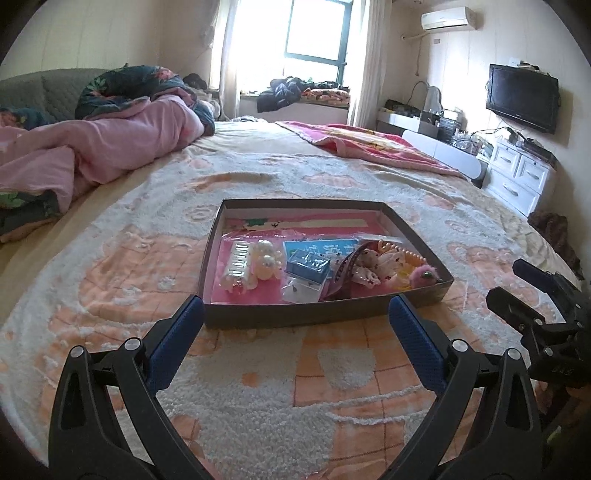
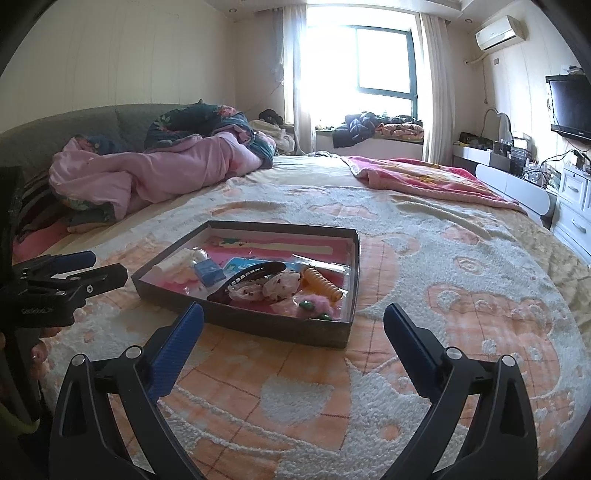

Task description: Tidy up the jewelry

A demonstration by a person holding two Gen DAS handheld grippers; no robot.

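Both grippers open over the bed, jewelry box just ahead, nothing held.

Left gripper (image 1: 295, 317): jaws wide apart, empty, angled down at the blanket (image 1: 258, 387), tips just short of the box (image 1: 314, 314) near wall. Right gripper (image 2: 293, 321): jaws wide apart, empty, same downward tilt, box sits ahead and slightly left of its tips. In the right wrist view the left gripper's body carries small white lettering, too blurred to read. Box is shallow, dark-walled, pink-lined, resting on the blanket. Inside: white hair clip (image 1: 240, 267), pearl pieces (image 1: 266, 258), blue small box (image 1: 308, 266) with unreadable print, black hair clip (image 2: 245, 278), orange spiral tie (image 2: 321, 282), pink fuzzy piece (image 1: 424, 276). Far: pink quilt (image 1: 110, 147), window (image 1: 314, 33), TV (image 1: 522, 98).
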